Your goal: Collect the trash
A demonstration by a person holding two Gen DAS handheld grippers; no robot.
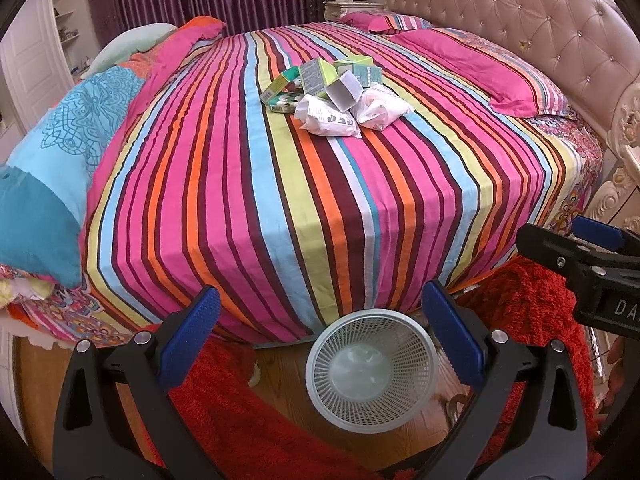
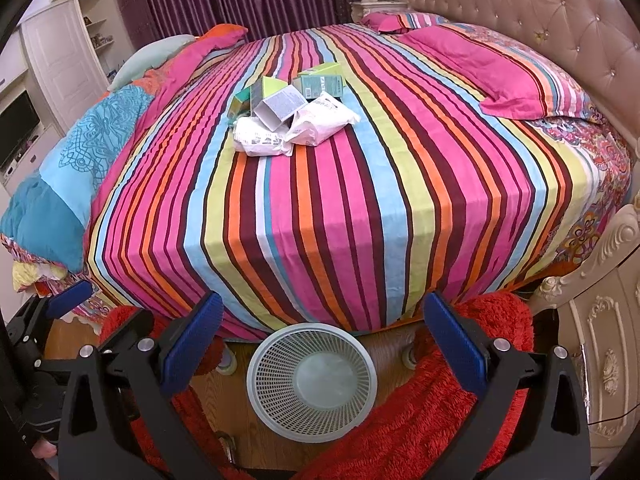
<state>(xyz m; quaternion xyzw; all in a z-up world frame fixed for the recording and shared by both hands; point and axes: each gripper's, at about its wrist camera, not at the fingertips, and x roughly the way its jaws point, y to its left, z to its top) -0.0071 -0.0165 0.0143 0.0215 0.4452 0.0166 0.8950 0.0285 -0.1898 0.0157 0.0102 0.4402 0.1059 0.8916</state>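
The trash [image 1: 334, 94] lies in one loose heap on the bed, well ahead of both tongs and apart from them: two crumpled white plastic packets printed with small dark text, side by side at the near edge of the heap, and behind them a jumble of green and teal cardboard cartons, at least four, though the exact count cannot be told where they overlap. One carton lies open-ended toward the cameras, showing a plain white, square-sectioned inside. Below and between the fingertips of each pair sits a single round basket [image 1: 370, 374] of pale lattice plastic, flaring to a wide rim, with a smooth solid bottom; it stands on the wood floor just at the foot of the bed and holds nothing. The left tongs [image 1: 320, 330] stand wide open, gripping nothing, with two black arms ending in ribbed blue pads [image 1: 196, 328]. The right tongs [image 2: 324, 334] are likewise spread wide and hold nothing. The bed [image 1: 280, 200] wears a taut cotton sheet in lengthwise stripes of pink, orange, maroon, light blue and lime. Two pink pillows [image 1: 484, 68] lie ahead and to the right by a tufted, buttoned headboard [image 1: 532, 16]. A folded turquoise quilt [image 1: 52, 168] lies to the left. A shaggy red rug [image 2: 432, 412] spreads under both tongs.
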